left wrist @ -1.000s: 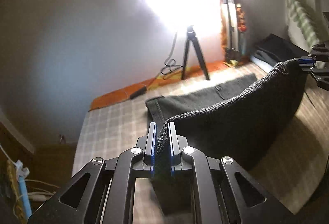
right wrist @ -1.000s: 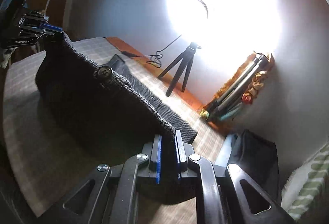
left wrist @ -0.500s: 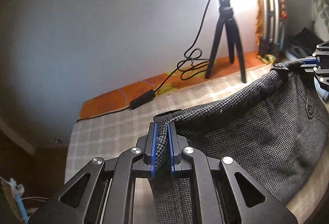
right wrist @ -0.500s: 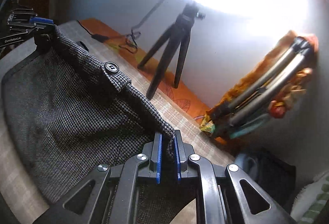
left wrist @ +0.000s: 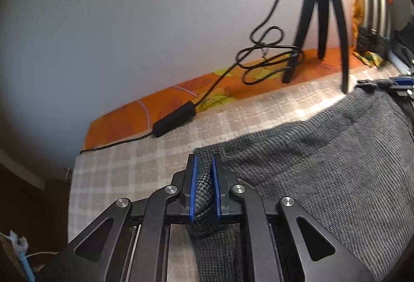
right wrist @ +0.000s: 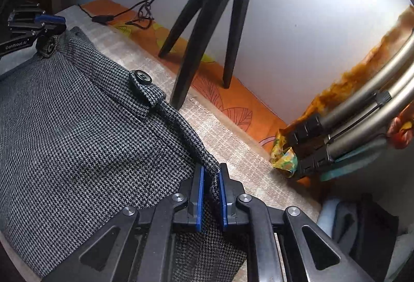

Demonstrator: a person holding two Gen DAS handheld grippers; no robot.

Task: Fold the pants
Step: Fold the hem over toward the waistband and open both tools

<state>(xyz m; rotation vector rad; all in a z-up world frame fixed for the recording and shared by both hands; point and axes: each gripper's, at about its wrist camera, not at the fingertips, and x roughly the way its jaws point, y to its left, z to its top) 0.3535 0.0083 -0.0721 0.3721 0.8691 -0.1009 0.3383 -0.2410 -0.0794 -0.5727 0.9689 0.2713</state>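
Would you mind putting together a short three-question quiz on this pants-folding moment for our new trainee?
1. True or false: the left gripper is shut on the pants.
2. Multiple choice: what stands on the orange strip by the wall, behind the pants? A) a black tripod B) a lamp C) a chair
3. Fill in: on the waistband, between the right gripper and the other gripper, sits a dark ______.

Key: 1 true; 2 A; 3 button.
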